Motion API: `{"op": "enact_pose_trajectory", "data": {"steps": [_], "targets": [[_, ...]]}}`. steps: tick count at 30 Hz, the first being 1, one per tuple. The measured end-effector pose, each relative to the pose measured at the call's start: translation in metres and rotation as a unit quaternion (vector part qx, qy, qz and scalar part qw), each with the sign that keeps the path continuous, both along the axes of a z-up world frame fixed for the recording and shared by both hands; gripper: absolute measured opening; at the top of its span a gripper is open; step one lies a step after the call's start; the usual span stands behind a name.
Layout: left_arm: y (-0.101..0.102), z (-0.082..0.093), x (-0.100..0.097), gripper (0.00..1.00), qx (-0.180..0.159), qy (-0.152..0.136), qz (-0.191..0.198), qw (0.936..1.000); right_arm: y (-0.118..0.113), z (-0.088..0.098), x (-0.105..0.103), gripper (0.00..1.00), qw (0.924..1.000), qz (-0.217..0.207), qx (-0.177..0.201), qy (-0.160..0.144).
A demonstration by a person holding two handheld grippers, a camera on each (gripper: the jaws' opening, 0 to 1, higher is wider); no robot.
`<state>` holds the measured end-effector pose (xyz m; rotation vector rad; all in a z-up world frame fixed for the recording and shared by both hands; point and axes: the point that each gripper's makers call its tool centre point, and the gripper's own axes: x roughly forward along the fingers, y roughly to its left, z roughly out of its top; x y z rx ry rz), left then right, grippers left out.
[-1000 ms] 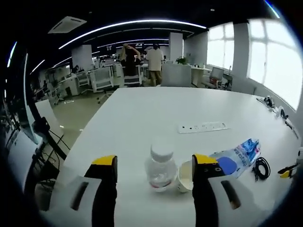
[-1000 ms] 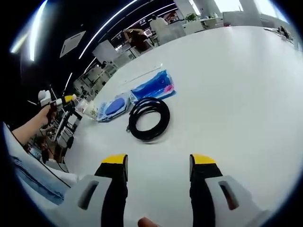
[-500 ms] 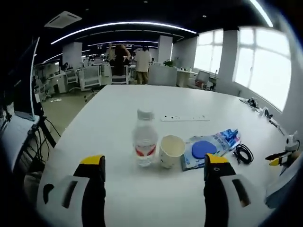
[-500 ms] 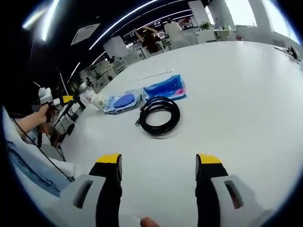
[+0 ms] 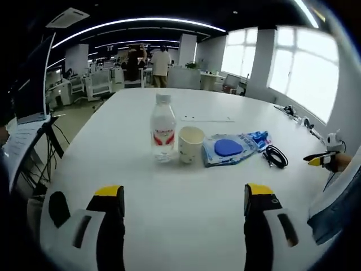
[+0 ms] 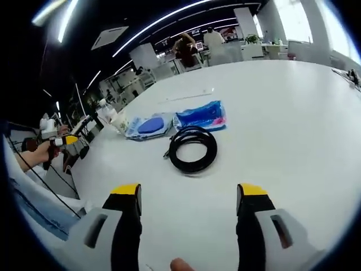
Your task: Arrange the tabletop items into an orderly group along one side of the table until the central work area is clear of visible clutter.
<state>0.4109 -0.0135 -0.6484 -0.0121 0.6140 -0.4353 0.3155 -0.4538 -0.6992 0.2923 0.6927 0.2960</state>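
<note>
While both grippers hover above the white table [image 5: 169,197] with nothing between their jaws, the items sit in a loose row farther out. Seen from the left gripper view, the left gripper [image 5: 179,195] has its yellow-tipped jaws spread wide apart; beyond them, from left to right, stand a clear water bottle [image 5: 163,129] with a red label and, just beside it, an upright paper cup [image 5: 190,144]. Next lies a flat packet with a blue disc [image 5: 228,149], overlapping a blue plastic pouch [image 5: 258,138], then a coiled black cable [image 5: 276,156] near the table's right edge. At the far right the other gripper shows, held in a hand. From the right gripper view, the right gripper [image 6: 189,195] likewise stands open and empty, its jaws framing bare tabletop. Ahead of it lies the black cable coil, with the two blue packets just behind it and the cup and bottle further left. People stand among desks in the office background.
</note>
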Motion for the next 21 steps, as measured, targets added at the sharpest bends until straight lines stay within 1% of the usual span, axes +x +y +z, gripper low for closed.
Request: {"op": "enact_pose_trajectory", "data": {"steps": [2, 4, 7, 12, 14, 19, 21], "targets": [[-0.001, -0.002, -0.005, 0.89, -0.007, 0.008, 0.007, 0.9999, 0.0, 0.004, 0.001, 0.68, 1.0, 0.0, 0.001, -0.004], [-0.004, 0.0, -0.008, 0.89, -0.01, 0.007, 0.011, 0.9999, -0.001, 0.004, 0.001, 0.68, 1.0, 0.002, 0.001, -0.004], [-0.007, 0.002, -0.01, 0.89, -0.016, 0.007, 0.017, 0.9997, -0.001, 0.0, 0.001, 0.67, 1.0, 0.008, 0.001, 0.002], [-0.013, 0.005, -0.016, 0.88, -0.015, 0.006, 0.012, 0.9998, -0.001, -0.002, 0.001, 0.66, 0.9999, 0.011, 0.004, 0.006], [-0.018, 0.01, -0.018, 0.89, -0.026, -0.002, 0.007, 0.9996, 0.0, -0.002, 0.002, 0.66, 0.9999, 0.01, 0.007, 0.006], [-0.016, 0.008, -0.023, 0.89, -0.016, 0.003, 0.009, 0.9998, 0.005, -0.002, 0.003, 0.66, 0.9998, 0.01, 0.017, 0.003], [-0.015, 0.008, -0.024, 0.89, -0.02, 0.003, 0.012, 0.9997, 0.006, -0.002, 0.003, 0.66, 0.9998, 0.012, 0.018, 0.003]]}}
